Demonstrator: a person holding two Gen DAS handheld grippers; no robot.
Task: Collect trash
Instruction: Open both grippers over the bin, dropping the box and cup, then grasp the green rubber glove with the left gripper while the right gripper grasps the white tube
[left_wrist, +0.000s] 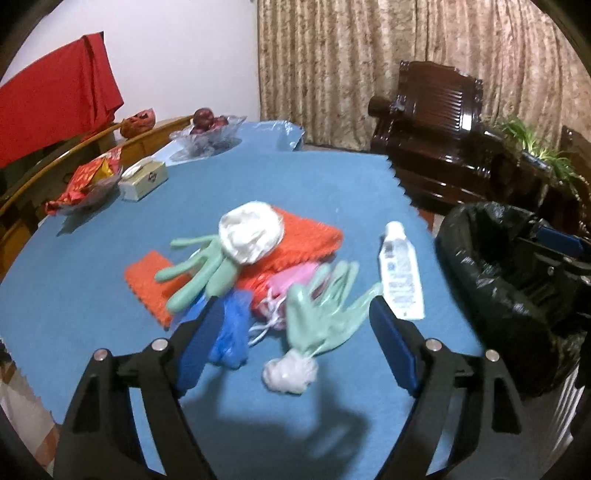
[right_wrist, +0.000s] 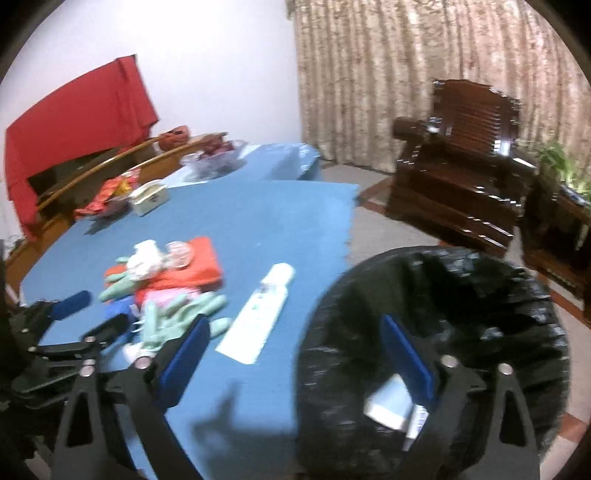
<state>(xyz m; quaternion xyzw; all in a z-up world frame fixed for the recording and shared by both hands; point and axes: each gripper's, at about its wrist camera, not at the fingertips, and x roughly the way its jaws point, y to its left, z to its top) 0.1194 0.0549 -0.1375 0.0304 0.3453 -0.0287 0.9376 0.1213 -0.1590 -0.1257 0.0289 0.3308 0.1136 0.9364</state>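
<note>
Left hand-held gripper (left_wrist: 293, 325): jaws spread wide with nothing between the pads; it hangs above the near edge of the trash pile, and it also shows at the left edge of the right wrist view.
Right hand-held gripper (right_wrist: 293, 343): jaws wide apart and empty; one finger is over the worktop, the other over the mouth of the bin.
Worktop (left_wrist: 92, 288): covered by a blue cloth.
Trash pile: in the middle of the worktop, an orange mesh cloth (left_wrist: 306, 236) with a crumpled white wad (left_wrist: 251, 232) on top.
Gloves: one pale green glove (left_wrist: 199, 269) lies across the orange cloth; a second green glove (left_wrist: 325, 314) lies nearer the camera, its cuff at a small white wad (left_wrist: 290, 373).
Other scraps: a blue plastic piece (left_wrist: 232, 332) and a pink item (left_wrist: 291, 280) between the gloves.
Tube (left_wrist: 400, 273): white, flat on the cloth, just right of the pile and near the worktop's right edge.
Bin (right_wrist: 480, 295): lined with a black bag, beside the worktop on the right; a light-coloured box (right_wrist: 388, 402) lies inside.
</note>
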